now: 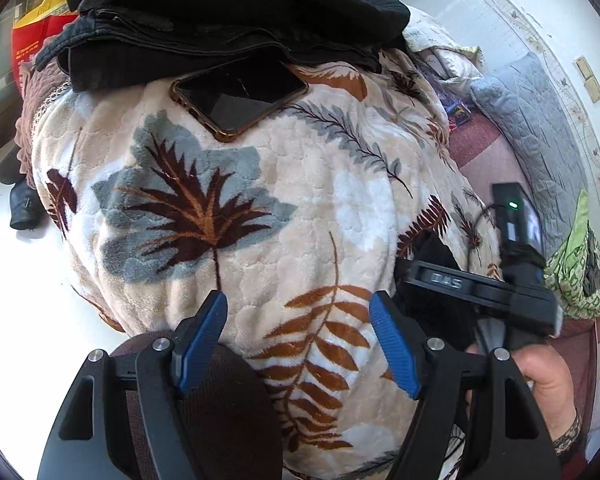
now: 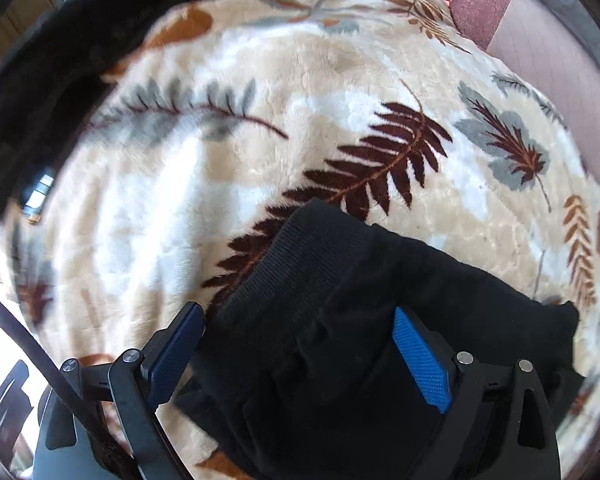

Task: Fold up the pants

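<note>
Shopping bag: a red and yellow bag [image 1: 32,36] shows past the far left corner of the bed, behind the clothes pile.
Folded clothes: a stack of black folded garments [image 1: 228,20] sits at the far edge of the blanket.
Phone: a dark smartphone in a brown-edged case [image 1: 240,96] lies on the blanket, its far end tucked under the black stack.
Blanket: a cream plush blanket with grey, maroon and orange leaf prints [image 1: 260,200] covers the bed and carries everything here.
Left hand-held gripper: the left hand-held gripper [image 1: 298,344] hovers above the near part of the blanket, its blue pads [image 1: 202,340] set wide apart with only blanket between them.
Pants: the black pants [image 2: 340,320] lie bunched at the near right part of the blanket, a ribbed cuff or waistband pointing toward the middle.
Right hand-held gripper: the right hand-held gripper [image 2: 296,356] points steeply down with its jaws wide, straddling the bunched fabric; the pads do not visibly press it.
Right hand: a hand [image 1: 548,384] grips that tool's handle at the near right.
</note>
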Motion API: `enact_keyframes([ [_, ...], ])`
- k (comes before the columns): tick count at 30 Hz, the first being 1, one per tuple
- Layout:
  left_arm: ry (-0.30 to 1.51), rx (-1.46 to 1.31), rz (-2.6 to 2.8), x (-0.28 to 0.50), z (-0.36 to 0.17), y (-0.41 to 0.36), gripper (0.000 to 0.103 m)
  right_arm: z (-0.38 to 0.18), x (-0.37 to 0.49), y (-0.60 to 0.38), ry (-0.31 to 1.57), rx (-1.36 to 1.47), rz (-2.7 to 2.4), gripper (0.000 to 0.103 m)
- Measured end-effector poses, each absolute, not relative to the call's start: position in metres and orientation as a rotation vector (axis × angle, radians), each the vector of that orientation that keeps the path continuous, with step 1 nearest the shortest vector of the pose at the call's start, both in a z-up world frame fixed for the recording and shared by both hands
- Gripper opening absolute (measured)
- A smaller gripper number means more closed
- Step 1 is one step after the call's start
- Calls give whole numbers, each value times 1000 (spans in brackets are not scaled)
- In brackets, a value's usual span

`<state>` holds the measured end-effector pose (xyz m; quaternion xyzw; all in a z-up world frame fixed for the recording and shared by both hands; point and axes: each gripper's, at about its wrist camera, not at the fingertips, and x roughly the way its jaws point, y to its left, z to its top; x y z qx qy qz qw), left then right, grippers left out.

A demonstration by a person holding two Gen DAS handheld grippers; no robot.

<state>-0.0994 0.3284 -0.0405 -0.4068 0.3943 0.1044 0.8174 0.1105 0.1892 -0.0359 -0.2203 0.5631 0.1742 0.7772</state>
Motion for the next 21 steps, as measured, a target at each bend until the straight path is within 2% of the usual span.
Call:
enact_keyframes([
  [2, 843, -859, 206, -98, -39, 324, 73, -44, 110, 196, 1210, -516, 351, 100],
  [4, 841, -849, 195, -98, -38, 319, 73, -44, 109, 196, 1211, -523, 361, 98],
  [5, 837, -843, 190, -98, -36, 317, 73, -41, 109, 193, 1215, -517, 372, 88],
  [6, 833, -835, 180, -97, -35, 314, 73, -38, 110, 189, 1211, -519, 370, 73],
  [7, 832, -830, 175, -97, -34, 312, 73, -32, 110, 178, 1204, -508, 377, 64],
  [8, 836, -819, 166, -94, -33, 308, 73, -28, 111, 171, 1204, -500, 374, 47],
  [11, 870, -767, 115, -78, -33, 290, 73, -15, 118, 142, 1224, -370, 428, 27],
  [12, 883, -754, 84, -71, -35, 282, 73, -12, 122, 132, 1237, -324, 438, 25],
  [14, 910, -739, 38, -57, -41, 271, 73, -10, 125, 121, 1248, -257, 473, 25],
  [17, 924, -714, -10, -36, -48, 257, 73, -10, 128, 114, 1268, -196, 519, 36],
  [19, 912, -723, -30, -27, -51, 253, 73, -11, 132, 111, 1287, -150, 518, 51],
  [20, 900, -732, -36, -25, -51, 253, 73, -10, 135, 113, 1295, -132, 501, 65],
  [21, 889, -744, -50, -25, -50, 253, 73, -10, 139, 116, 1296, -139, 483, 74],
])
